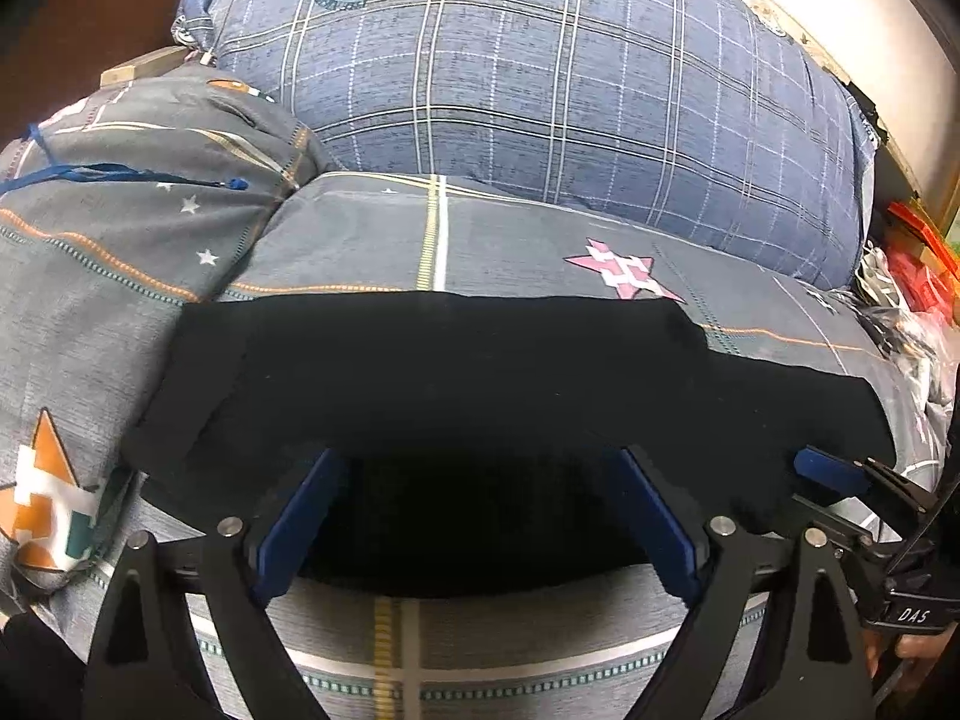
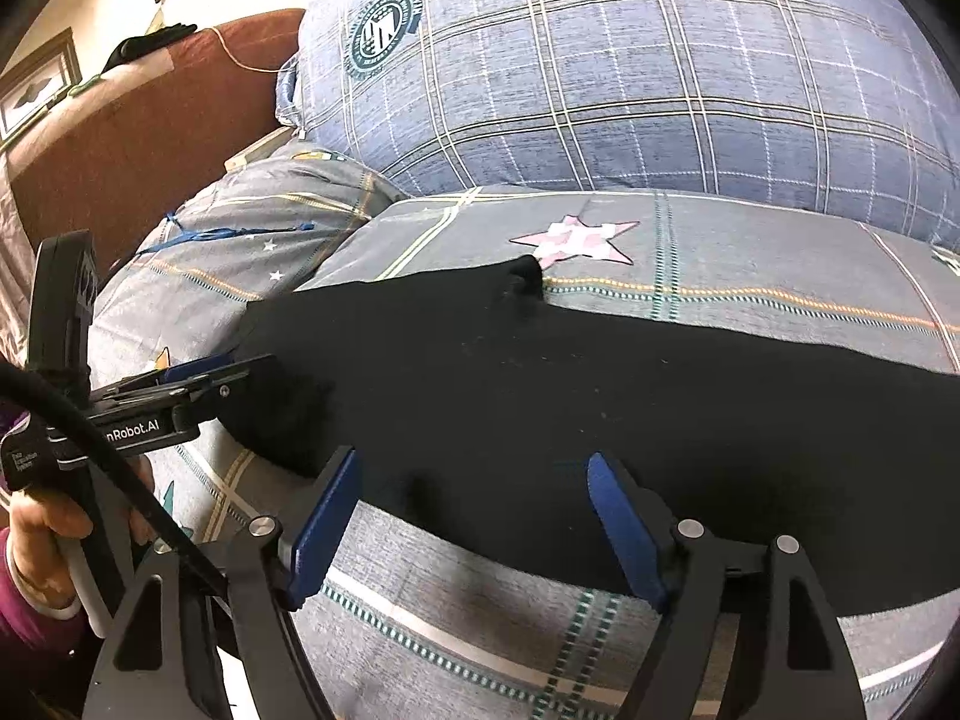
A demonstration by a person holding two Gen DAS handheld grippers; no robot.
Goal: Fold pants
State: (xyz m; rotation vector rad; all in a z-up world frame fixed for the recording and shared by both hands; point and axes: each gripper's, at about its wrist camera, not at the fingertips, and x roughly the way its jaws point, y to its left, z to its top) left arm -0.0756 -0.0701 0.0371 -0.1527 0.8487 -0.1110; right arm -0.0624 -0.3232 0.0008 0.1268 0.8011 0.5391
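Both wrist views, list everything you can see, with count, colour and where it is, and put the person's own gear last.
Pants: one, black, spread flat across the bed in front of both grippers.
Bedsheet: one, grey with stars and stripes, under the pants.
Pillow: one, grey with small stars, left of the pants.
Duvet: one, blue plaid with a round crest, bulked up behind the pants.
Headboard: one, reddish-brown, far left.
Picture frames: two, on the wall, upper left.
Clutter: red and white items, right edge.
Left gripper: black with blue pads, open over the pants' near edge.
Right gripper: same, open at the near edge.
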